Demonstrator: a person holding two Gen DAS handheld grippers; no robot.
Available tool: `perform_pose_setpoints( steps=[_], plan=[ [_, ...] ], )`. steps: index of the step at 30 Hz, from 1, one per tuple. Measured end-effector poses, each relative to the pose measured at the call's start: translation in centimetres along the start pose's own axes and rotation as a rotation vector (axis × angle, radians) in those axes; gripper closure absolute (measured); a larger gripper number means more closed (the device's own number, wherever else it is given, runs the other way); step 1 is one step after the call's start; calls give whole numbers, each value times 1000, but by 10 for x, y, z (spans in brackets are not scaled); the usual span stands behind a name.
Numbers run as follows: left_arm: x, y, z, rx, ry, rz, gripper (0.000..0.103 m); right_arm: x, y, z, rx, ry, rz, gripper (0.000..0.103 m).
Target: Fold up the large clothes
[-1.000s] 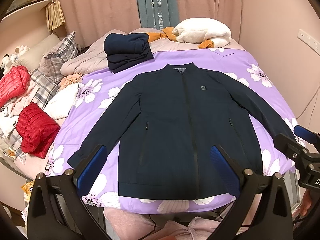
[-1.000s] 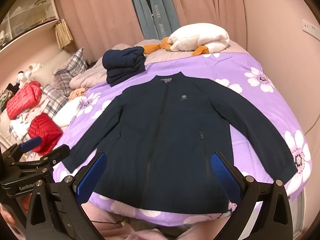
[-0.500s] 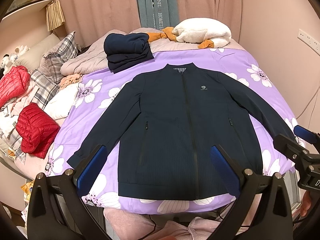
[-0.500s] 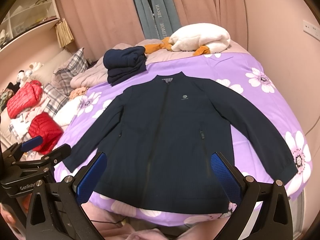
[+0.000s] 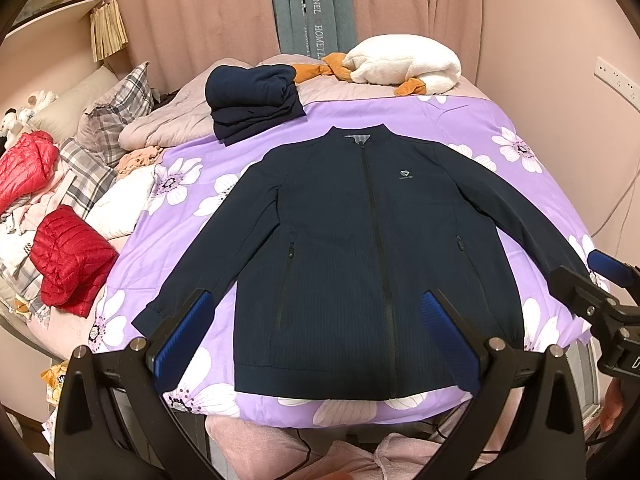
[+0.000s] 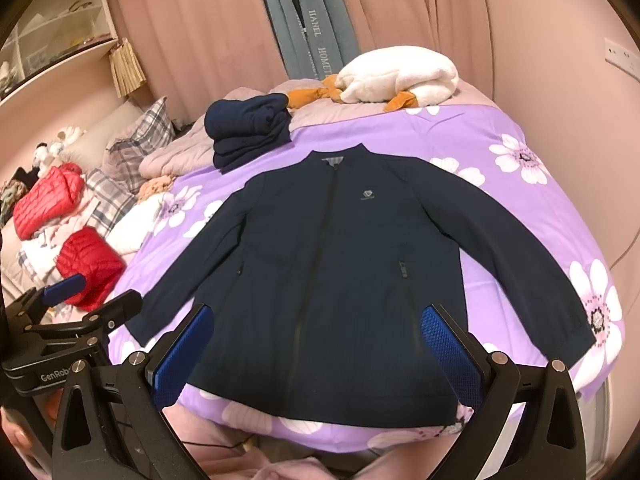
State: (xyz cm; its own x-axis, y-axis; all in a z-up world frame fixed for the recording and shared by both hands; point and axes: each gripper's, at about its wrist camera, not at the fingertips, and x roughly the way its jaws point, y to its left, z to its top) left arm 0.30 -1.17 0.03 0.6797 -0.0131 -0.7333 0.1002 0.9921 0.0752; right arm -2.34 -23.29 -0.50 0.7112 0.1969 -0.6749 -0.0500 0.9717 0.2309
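Observation:
A navy zip-up jacket [image 5: 360, 248] [image 6: 340, 272] lies flat and face up on the purple flowered bedspread [image 5: 500, 120] [image 6: 460, 128], both sleeves spread outward, collar toward the far side. My left gripper [image 5: 316, 340] hovers open over the hem near the bed's front edge, holding nothing. My right gripper [image 6: 316, 348] is also open and empty above the hem. The right gripper shows at the right edge of the left wrist view [image 5: 600, 280], near the jacket's right cuff. The left gripper appears at the left edge of the right wrist view [image 6: 76, 300], by the left cuff.
A folded stack of navy clothes [image 5: 252, 100] sits behind the jacket's collar. A white plush with orange parts [image 5: 404, 66] lies at the far end. Red puffer jackets [image 5: 68, 260], plaid cushions [image 5: 116, 108] and loose laundry crowd the left side. Pink curtains hang behind.

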Motion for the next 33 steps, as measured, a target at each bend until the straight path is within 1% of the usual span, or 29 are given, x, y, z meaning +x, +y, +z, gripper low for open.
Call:
perform_pose_setpoints(
  steps=[2,4,6,7,8,9,10,11,12,13,14,15,17,19,20,21,23,24,26,29,31,33],
  plan=[
    [3,2,1,-13,5,-42,0,-1,-3,0,7,-9,2,0],
    [11,7,1,-45,28,-135,0,-4,-13,2,41,-49,29,0],
    [25,15,1,-104,56,-220,0,-11,-31,2,94,-117,70,0],
    [33,19,1,-133,66,-248,0,-16,-43,0,133,-166,81,0],
    [40,22,0,-158,67,-260,0,-20,-56,-2,172,-217,86,0],
    [48,25,-1,-174,54,-271,0,-25,-76,-8,225,-275,99,0],
    [53,25,-1,-179,43,-277,0,-28,-93,-14,274,-307,121,0],
    [60,27,-3,-186,37,-285,0,-28,-107,-19,315,-322,145,0],
    [65,28,-3,-195,36,-297,0,-28,-129,-28,383,-334,184,0],
    [71,30,-5,-209,32,-332,0,-27,-150,-37,447,-347,211,0],
    [78,31,-7,-224,34,-382,0,-26,-164,-45,492,-361,218,0],
    [84,32,-9,-239,43,-420,0,-27,-183,-56,539,-384,206,0],
    [100,32,-12,-283,68,-530,0,-27,-210,-75,612,-415,124,0],
    [107,33,-16,-321,56,-581,0,-27,-235,-93,652,-434,-4,0],
    [111,30,-16,-327,41,-585,0,-26,-242,-98,652,-437,-43,0],
    [113,28,-15,-321,38,-574,0,-25,-249,-104,660,-428,-66,0],
    [119,19,-11,-289,41,-552,0,-17,-270,-121,719,-389,-65,0],
    [122,15,-9,-281,41,-561,0,-12,-277,-128,744,-374,-73,0],
    [128,12,-8,-285,37,-587,0,-8,-288,-138,751,-378,-105,0],
    [136,7,-6,-284,28,-602,0,1,-303,-152,782,-383,-93,0],
    [140,0,-2,-259,39,-593,0,16,-311,-158,820,-342,-94,0],
    [145,-7,1,-233,52,-576,0,22,-320,-168,825,-316,-107,0]
  ],
)
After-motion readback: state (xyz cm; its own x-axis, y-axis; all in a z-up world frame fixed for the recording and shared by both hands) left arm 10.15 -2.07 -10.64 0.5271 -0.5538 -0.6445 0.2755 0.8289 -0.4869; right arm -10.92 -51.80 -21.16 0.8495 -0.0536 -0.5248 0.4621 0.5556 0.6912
